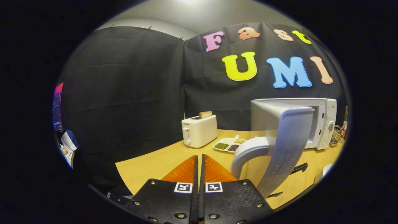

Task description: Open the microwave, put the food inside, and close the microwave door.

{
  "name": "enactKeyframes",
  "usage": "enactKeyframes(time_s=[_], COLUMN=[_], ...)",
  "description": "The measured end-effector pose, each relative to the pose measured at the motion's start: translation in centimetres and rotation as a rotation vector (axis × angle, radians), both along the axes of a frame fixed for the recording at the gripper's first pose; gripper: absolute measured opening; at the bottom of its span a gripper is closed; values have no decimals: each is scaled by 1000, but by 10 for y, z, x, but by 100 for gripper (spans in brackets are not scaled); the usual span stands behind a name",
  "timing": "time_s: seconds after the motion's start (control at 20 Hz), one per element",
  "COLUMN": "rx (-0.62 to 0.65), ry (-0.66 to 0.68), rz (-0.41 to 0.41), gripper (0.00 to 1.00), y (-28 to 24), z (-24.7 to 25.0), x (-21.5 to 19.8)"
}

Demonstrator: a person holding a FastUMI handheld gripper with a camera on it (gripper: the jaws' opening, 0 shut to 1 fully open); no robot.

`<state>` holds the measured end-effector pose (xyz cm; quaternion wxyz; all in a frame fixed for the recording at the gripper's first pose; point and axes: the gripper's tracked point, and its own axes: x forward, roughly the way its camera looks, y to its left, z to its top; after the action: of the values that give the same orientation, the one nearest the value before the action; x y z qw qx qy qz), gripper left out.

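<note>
My gripper (199, 161) hovers over the table (149, 165), fingers pressed together on nothing. Just right of them the microwave door (286, 146) swings wide open by its handle (248, 152); the microwave (323, 124) stands beyond, a toaster (199, 130) and a divided dish (228, 144) ahead.

On the table (149, 165), a toaster (199, 130) with a bread slice (205, 114) in its slot stands left of a divided dish (228, 144); right of both sits the microwave (323, 124), its door (287, 146) swung open beside the gripper (199, 165), whose fingers meet.
</note>
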<state>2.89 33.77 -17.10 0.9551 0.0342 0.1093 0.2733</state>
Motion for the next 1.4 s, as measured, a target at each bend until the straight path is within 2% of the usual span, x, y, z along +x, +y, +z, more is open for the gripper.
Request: enactKeyframes(time_s=[0.4, 0.7, 0.95, 1.4], rx=[-60, -94, -119, -134], ry=[-46, -60, -68, -47], rz=[-216, -429, -581, -698], gripper=[1, 1, 1, 1], y=[-110, -208, -269, -310], z=[3, 13, 15, 1], x=[42, 105, 156, 232])
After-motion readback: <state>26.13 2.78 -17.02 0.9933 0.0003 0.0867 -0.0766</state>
